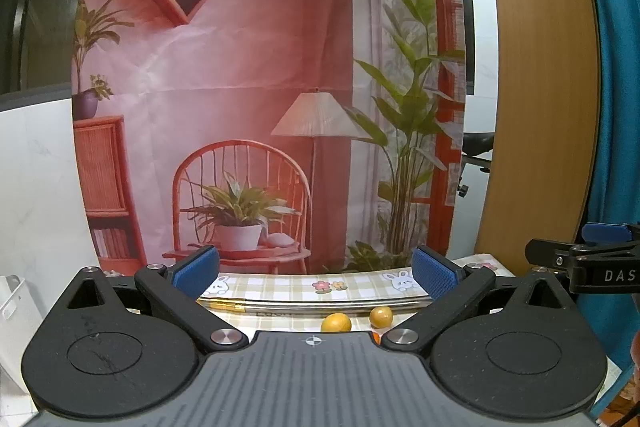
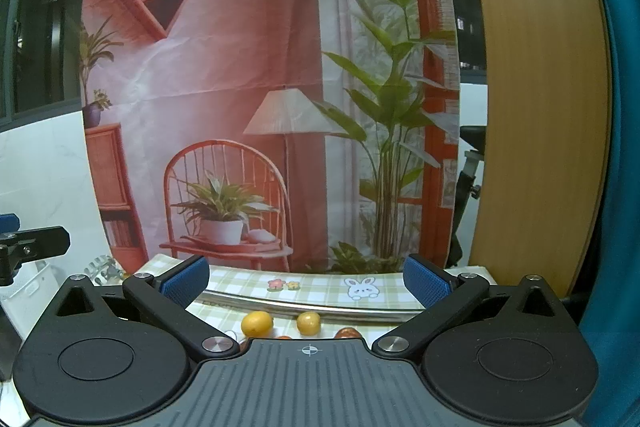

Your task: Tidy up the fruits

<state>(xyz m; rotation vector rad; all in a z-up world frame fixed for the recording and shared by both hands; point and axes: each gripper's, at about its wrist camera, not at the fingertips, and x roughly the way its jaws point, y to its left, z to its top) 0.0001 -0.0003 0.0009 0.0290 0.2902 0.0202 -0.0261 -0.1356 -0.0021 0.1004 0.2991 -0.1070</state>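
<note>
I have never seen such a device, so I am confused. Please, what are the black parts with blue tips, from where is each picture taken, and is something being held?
Each picture comes from a camera mounted on a hand-held gripper, looking forward along its two fingers. A person holds one in each hand; there is no robot arm.

In the left view, the black arms ending in blue pads are the left gripper. It is open and holds nothing. The right view shows the right gripper, also open and empty.

Below lies a checked tablecloth with bunny and flower drawings, and a long metal rim crossing it; what it belongs to is unclear. Near it sit two small yellow fruits and a reddish fruit, partly hidden. Behind hangs a printed backdrop of a room.
</note>
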